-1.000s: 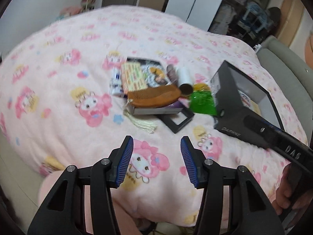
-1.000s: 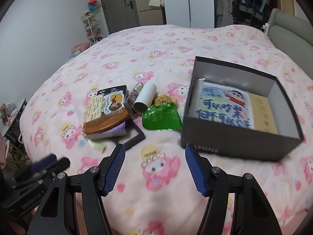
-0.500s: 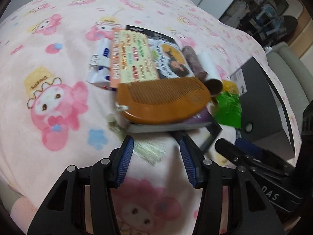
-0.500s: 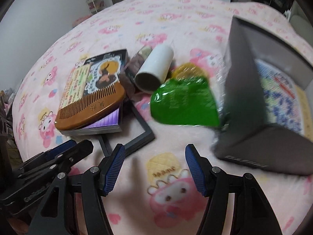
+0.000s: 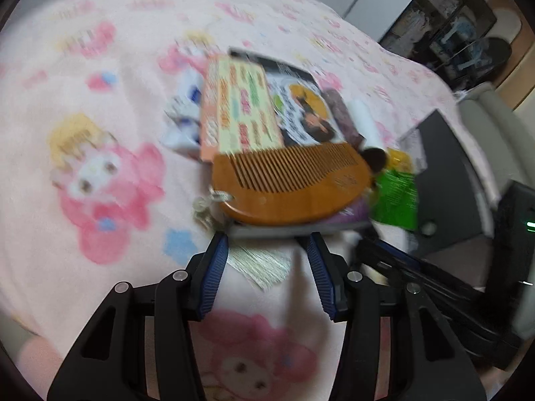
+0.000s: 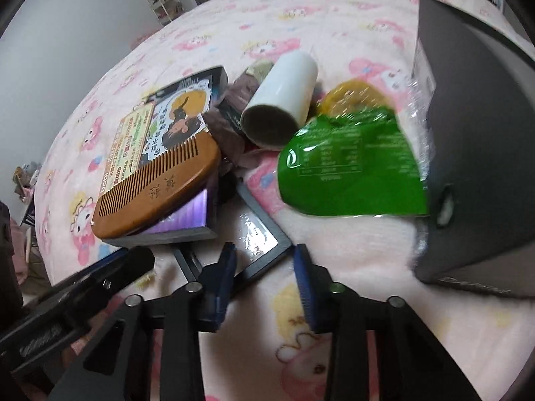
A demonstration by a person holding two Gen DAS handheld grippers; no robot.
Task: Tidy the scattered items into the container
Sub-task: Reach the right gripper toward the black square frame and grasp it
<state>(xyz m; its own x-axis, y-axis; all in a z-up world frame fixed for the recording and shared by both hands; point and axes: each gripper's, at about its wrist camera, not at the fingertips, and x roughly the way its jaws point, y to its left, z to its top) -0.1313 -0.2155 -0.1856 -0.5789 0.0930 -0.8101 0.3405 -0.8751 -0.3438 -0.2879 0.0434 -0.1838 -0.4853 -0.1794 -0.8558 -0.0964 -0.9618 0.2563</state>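
Right gripper (image 6: 264, 264): jaws have just been closing, now narrow, straddling the corner of the black frame (image 6: 264, 237); contact appears likely but blur prevents confirmation. Left gripper (image 5: 267, 260): half-open, empty, above the tassel (image 5: 260, 264) below the wooden comb (image 5: 291, 187). Grey box (image 6: 481, 153) stands right. Risk: a thin corner grip lets the frame pivot and drop.
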